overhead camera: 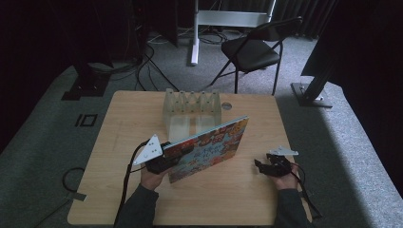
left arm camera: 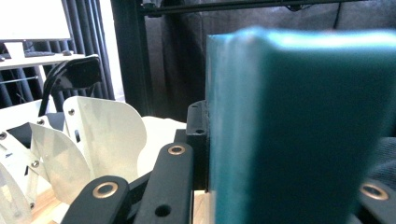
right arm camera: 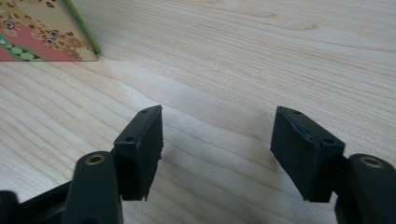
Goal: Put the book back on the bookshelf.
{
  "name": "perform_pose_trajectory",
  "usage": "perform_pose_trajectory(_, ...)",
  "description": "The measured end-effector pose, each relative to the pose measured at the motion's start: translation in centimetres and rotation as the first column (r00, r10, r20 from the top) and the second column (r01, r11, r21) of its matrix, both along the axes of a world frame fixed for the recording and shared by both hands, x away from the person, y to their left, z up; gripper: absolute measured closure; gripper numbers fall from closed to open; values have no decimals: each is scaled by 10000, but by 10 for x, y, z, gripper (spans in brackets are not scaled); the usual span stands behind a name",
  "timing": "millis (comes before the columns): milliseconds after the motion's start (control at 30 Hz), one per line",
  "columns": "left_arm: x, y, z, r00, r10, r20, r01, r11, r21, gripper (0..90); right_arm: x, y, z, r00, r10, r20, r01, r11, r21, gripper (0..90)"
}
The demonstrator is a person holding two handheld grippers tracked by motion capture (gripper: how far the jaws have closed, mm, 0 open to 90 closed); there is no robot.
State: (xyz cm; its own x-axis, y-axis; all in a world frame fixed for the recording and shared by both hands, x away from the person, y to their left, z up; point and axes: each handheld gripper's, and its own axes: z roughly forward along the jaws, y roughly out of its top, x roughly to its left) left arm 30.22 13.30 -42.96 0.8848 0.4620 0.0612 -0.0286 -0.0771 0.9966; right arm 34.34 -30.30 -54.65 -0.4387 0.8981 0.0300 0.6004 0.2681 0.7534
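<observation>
Pale wooden table (overhead camera: 237, 199) bore all; left gripper (overhead camera: 159, 159) jaws pinched colourful patterned hardcover book (overhead camera: 209, 147) at lower-left corner, book tilted up before translucent white slotted rack (overhead camera: 190, 111); right gripper (right arm camera: 217, 144) jaws spread, empty, well right of book.

High view looks down on the table (overhead camera: 228, 199); both gripper views sit close, sharing the book (overhead camera: 209, 147)

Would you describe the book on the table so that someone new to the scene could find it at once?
Start at the wooden table and the pale slotted rack at its far edge. Just in front of that rack, the book is tilted up, its left end clamped in the left gripper. Its busy, multicoloured patterned cover sets it apart from the plain rack.
</observation>
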Motion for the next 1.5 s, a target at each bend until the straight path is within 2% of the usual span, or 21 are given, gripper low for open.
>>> perform_pose_trajectory(233,-3,-1,0,9998,193,98,-193,9998,31,800,0,-4,-3,9995,-330,1,330,9995,8,293)
perform_pose_trajectory(333,-4,0,0,9996,275,108,-275,9996,2,802,0,-4,-4,9992,-401,18,401,9990,-193,288)
perform_pose_trajectory(1500,-12,15,-1,9950,998,-9,-998,9949,-108,804,1,-1,-6,9991,-425,22,425,9988,-245,246)
